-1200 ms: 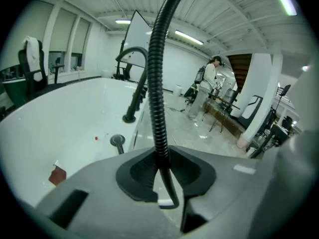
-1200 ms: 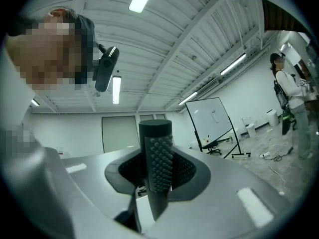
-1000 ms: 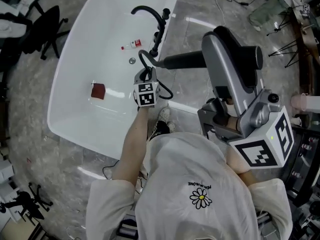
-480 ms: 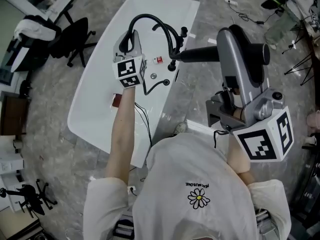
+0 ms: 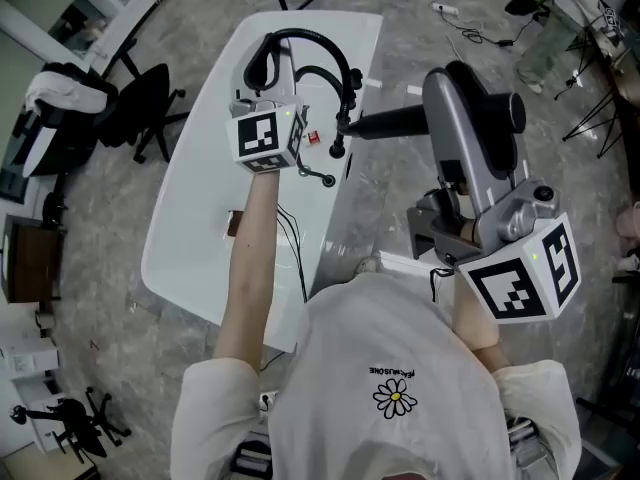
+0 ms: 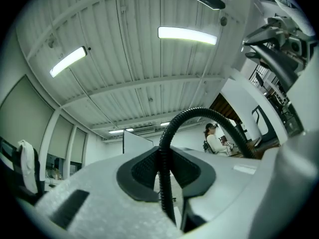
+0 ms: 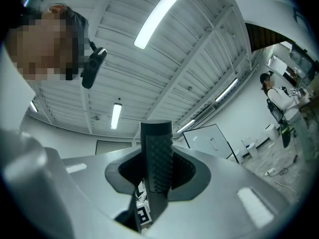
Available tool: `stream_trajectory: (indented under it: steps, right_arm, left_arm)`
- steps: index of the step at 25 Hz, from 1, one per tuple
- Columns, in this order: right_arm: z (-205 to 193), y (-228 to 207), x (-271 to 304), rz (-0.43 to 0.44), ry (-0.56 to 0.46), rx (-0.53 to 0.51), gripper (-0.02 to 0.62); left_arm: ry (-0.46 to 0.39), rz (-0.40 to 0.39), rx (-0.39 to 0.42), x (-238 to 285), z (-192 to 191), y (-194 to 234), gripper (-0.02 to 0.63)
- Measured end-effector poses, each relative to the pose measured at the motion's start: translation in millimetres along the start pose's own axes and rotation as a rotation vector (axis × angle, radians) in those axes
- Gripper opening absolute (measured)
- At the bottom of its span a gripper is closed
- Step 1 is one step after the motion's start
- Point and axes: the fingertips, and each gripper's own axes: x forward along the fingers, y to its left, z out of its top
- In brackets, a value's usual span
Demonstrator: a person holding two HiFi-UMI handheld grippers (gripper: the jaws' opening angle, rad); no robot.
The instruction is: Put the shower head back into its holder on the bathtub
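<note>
The white bathtub (image 5: 200,218) lies at the left of the head view. My left gripper (image 5: 262,76) is raised above it, shut on the black ribbed shower hose (image 5: 305,38), which loops over the tub. In the left gripper view the hose (image 6: 199,114) runs between the pads of that gripper (image 6: 164,171) and arches up to the right. My right gripper (image 5: 450,108) is shut on the black shower head handle (image 5: 385,121), which reaches left to the black fittings (image 5: 340,138) on the tub's rim. In the right gripper view the knurled handle (image 7: 157,148) stands upright in that gripper (image 7: 156,172).
A brown patch (image 5: 235,223) and a small red and white item (image 5: 313,138) lie in the tub. A black office chair (image 5: 140,108) stands to the left. Tripods and cables (image 5: 590,108) crowd the floor at the right. A person (image 6: 214,141) is far off in the room.
My left gripper has risen well above the tub and lifted the hose into a high loop. The right gripper and the handle have hardly moved.
</note>
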Motion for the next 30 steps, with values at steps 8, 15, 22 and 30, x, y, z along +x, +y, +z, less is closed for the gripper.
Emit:
stream_trajectory:
  steps: [8,15,22,30]
  right_arm:
    - [2,-18,-7,-0.057,-0.019,-0.019,0.110]
    - [-3,-27,-8,-0.101,0.000,-0.050,0.110]
    - [-18,-46,-10,-0.142,0.055,-0.055,0.110]
    - [-32,-58,-11,-0.121,0.108,-0.027,0.110]
  left_arm:
    - [-0.095,-0.099,-0.004,18,28,-39,0.054]
    - [-0.087,-0.108,-0.012,34,6,-37,0.054]
    - [0.091,-0.104,-0.026,16,-73,-49,0.055]
    - [0.343,-0.068,-0.090,-31,-181,-75,0.055]
